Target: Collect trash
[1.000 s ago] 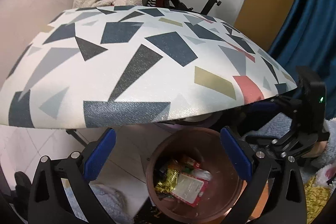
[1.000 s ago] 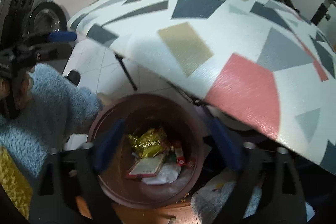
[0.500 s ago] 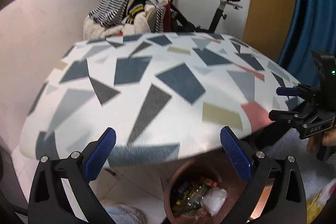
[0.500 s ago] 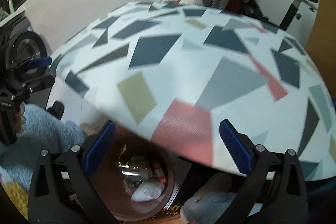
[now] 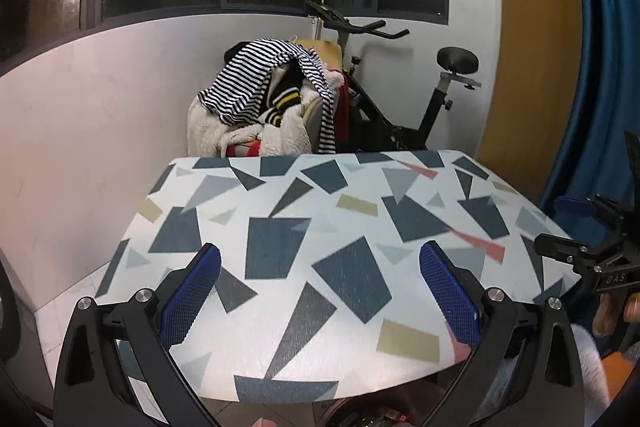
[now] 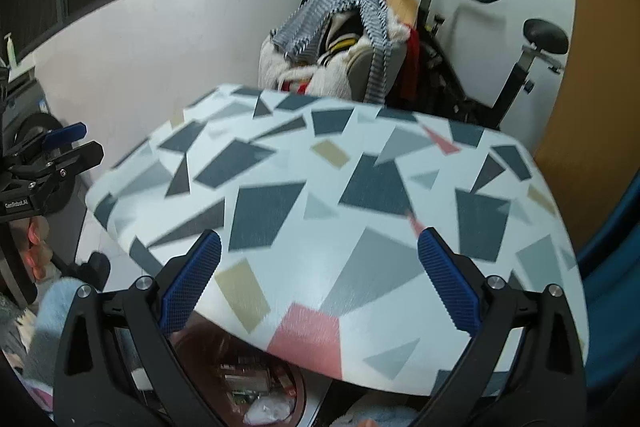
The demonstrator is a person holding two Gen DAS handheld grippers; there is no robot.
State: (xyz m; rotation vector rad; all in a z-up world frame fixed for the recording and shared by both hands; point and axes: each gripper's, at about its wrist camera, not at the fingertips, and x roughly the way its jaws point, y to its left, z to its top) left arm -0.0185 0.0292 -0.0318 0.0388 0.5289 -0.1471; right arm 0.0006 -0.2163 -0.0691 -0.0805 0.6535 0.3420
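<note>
Both pairs of jaws spread wide, nothing between them. Left gripper [image 5: 320,291] and right gripper [image 6: 320,287] held above the near edge of the white tabletop with grey, navy, mustard and pink shards [image 5: 340,227], looking out across it toward the far wall.

Deciding relation: down and near, not ahead. Round brown plastic bin [image 6: 296,393] tucked under the near edge of the table, below and behind the line of the fingers. Inside it, crumpled wrappers and white paper trash [image 6: 256,399], already collected. No loose trash visible anywhere on the tabletop, so probably little left to gather (floor mostly hidden). No long axis worth naming for a round bin.

Nearer hand: likely the right, with the bin's mouth opening just under and between its fingers.

Difference between views: right wrist view gives a good part of the bin interior and its contents; left wrist view gives only a sliver of rim and colour at the bottom edge [image 5: 360,417]. Left view, in turn, shows the right gripper off to the right, beside the blue curtain [image 5: 600,67].

Beyond the table: chair heaped with striped and fleecy clothes [image 5: 264,99], black exercise bike [image 5: 400,107].
</note>
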